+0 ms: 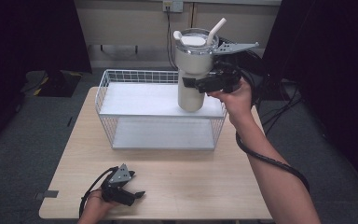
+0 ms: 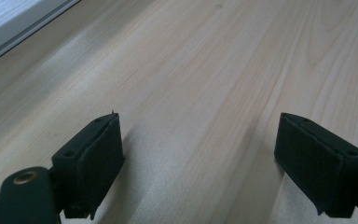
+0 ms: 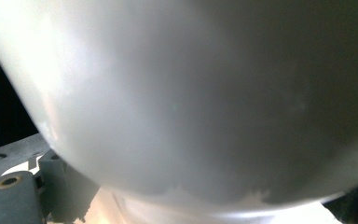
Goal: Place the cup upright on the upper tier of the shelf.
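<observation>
A cream tumbler [image 1: 193, 65] with a clear lid and a white straw [image 1: 216, 31] stands upright at the right front corner of the white wire rack's top shelf [image 1: 140, 99]. I cannot tell whether its base touches the shelf. My right gripper [image 1: 196, 84] is shut on the tumbler's narrower lower body from the right. The tumbler's wall [image 3: 191, 93] shows very close in the right gripper view, with one finger [image 3: 65, 186] beside it. Near the table's front left edge, my left gripper [image 1: 137, 195] lies low over the wood. It is open [image 2: 196, 154] with nothing between its pads.
The wire rack [image 1: 121, 75] has a lower shelf [image 1: 163, 133] and stands at the back of the light wooden table [image 1: 191, 182]. Cables [image 1: 270, 161] trail from both grippers. Dark curtains hang at both sides, and grey floor surrounds the table.
</observation>
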The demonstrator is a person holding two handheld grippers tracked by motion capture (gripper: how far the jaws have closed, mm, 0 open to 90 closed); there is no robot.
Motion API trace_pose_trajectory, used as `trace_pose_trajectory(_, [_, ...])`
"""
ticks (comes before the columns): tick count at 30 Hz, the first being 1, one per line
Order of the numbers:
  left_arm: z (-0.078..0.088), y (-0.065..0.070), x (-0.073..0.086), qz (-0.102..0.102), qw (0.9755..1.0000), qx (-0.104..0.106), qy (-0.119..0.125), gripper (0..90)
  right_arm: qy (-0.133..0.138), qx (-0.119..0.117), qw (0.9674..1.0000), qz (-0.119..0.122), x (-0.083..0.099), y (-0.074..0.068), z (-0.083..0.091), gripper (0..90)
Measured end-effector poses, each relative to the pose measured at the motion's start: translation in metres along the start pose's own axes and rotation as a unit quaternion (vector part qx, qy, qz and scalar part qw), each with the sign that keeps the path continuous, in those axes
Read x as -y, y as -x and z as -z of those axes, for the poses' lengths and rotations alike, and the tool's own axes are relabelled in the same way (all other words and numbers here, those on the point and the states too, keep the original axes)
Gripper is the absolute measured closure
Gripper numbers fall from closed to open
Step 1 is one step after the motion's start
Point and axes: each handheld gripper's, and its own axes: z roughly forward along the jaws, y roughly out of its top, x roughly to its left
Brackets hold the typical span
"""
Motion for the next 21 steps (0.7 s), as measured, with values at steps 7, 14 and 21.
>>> trace_pose_trajectory(7, [0.000, 0.000, 0.000, 0.000, 1.0000, -0.001, 0.000, 14.8, -0.006, 0.009, 0.9999, 0.004, -0.001, 0.006, -0.006, 9.3])
trace_pose_trajectory(14, [0.000, 0.000, 0.000, 0.000, 1.0000, 0.000, 0.000, 14.8, -0.006, 0.015, 0.9999, 0.004, -0.003, 0.010, -0.011, 9.3])
trace_pose_trajectory(21, [0.000, 0.000, 0.000, 0.000, 1.0000, 0.000, 0.000, 14.8, -0.008, 0.020, 0.9998, 0.006, -0.005, 0.012, -0.014, 9.3])
